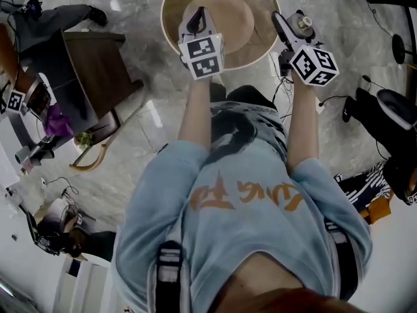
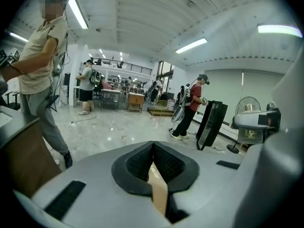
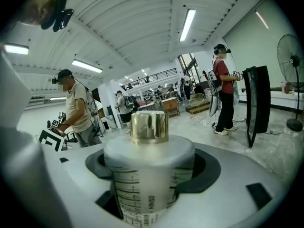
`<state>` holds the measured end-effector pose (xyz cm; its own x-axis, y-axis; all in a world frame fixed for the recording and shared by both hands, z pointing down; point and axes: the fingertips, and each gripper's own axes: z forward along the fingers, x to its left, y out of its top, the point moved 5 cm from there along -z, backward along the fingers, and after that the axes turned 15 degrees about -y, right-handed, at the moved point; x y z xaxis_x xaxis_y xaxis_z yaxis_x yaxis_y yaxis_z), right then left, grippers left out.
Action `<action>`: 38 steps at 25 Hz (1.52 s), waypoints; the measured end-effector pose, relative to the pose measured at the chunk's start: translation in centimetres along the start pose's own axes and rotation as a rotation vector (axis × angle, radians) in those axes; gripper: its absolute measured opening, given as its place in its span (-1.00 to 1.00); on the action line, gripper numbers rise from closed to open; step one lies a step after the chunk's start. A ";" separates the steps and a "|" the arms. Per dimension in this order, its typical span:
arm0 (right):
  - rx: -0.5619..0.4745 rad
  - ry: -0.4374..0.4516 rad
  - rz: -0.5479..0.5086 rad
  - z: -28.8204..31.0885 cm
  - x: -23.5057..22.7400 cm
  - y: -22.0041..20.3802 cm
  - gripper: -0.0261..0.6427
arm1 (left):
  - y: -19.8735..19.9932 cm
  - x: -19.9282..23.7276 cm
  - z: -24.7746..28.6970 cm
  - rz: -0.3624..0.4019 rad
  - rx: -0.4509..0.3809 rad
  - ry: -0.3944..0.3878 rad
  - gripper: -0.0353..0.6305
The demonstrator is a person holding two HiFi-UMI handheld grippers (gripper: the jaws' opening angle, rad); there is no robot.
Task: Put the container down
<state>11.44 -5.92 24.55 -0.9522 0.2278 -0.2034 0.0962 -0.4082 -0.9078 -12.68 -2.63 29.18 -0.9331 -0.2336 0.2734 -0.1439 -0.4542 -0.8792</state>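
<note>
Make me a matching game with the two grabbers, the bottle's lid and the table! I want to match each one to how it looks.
Things:
1. left gripper
2. right gripper
3. cap
4. table

How it looks:
a. gold
b. jaws shut, nothing between them
c. round and brown
d. jaws shut on the white container

Pairs: 1-b, 2-d, 3-a, 4-c
</note>
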 end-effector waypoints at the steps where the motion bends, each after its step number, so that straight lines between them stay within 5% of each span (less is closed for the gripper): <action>1: 0.020 -0.013 -0.001 0.2 -0.6 -0.7 0.15 | -0.4 -0.2 0.8 -0.001 0.017 -0.012 -0.82; 8: 0.141 -0.053 0.022 2.5 -4.2 -6.4 0.15 | -4.0 -1.9 5.4 0.018 0.135 -0.077 -0.82; 22: 0.293 0.157 -0.076 10.2 -2.0 -21.2 0.15 | -14.9 1.7 12.4 0.020 0.211 -0.074 -0.82; 34: 0.377 0.100 -0.064 15.0 -5.3 -31.6 0.15 | -24.5 2.7 17.1 0.004 0.324 -0.128 -0.82; 38: 0.393 0.083 -0.082 17.3 -6.7 -33.2 0.16 | -25.2 2.1 19.5 0.120 0.375 -0.183 -0.82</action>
<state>9.56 -9.19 62.43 -0.9239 0.3377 -0.1801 -0.1122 -0.6890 -0.7160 -4.59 -8.45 59.53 -0.8574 -0.4367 0.2723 0.1228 -0.6875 -0.7157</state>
